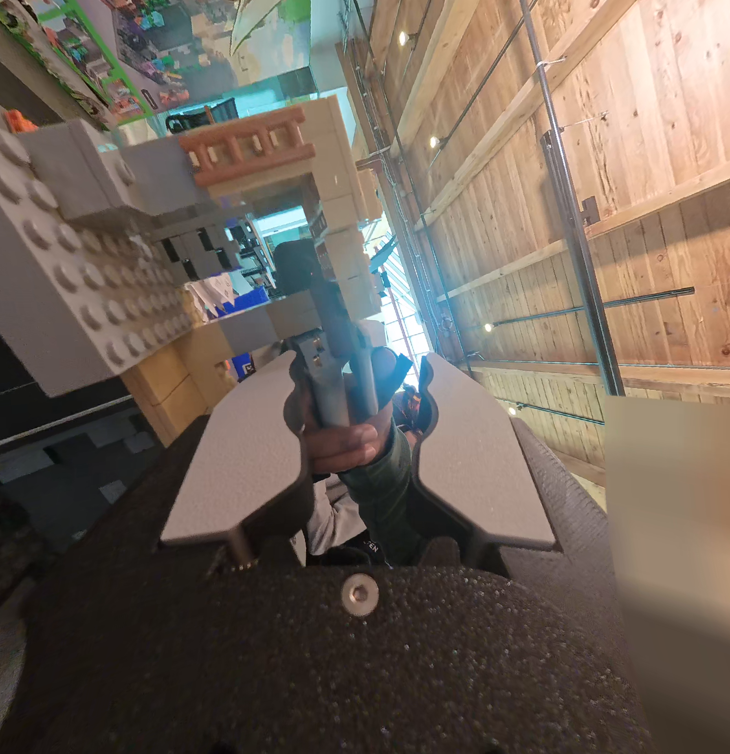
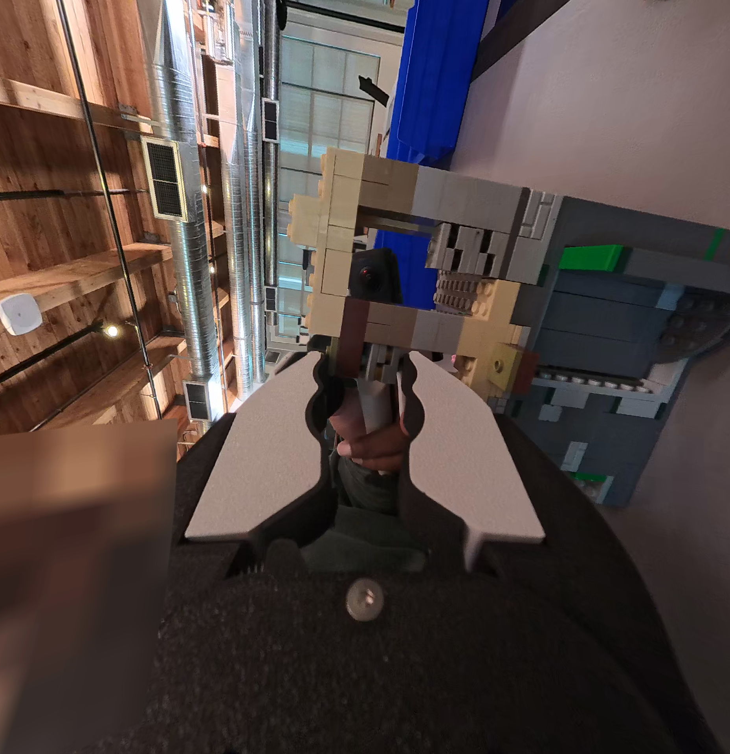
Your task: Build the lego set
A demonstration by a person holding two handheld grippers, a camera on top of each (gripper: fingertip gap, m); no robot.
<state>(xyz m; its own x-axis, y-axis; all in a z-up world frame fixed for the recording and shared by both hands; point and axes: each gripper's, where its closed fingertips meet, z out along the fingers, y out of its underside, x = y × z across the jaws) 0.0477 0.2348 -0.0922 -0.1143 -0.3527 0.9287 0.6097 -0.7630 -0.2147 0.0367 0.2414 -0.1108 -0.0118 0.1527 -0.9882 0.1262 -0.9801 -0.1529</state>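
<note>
Both views are rolled sideways. The lego build is a grey studded plate with a brown fence and a tan window frame on a dark grey base. My left gripper is open beside the frame's lower wall, with nothing between its fingers. My right gripper faces it from the other side, closed around a brown brick and grey bricks of that wall. Each gripper's camera shows through the window in the other's view: the right one and the left one. A hand holds the left gripper's handle.
The build stands on a pale table. A blue bin stands behind it. The printed lego box lies past the build. A green brick sits in the base. Wooden ceiling and ducts fill the far side. My two grippers' fingertips are within a few centimetres of each other.
</note>
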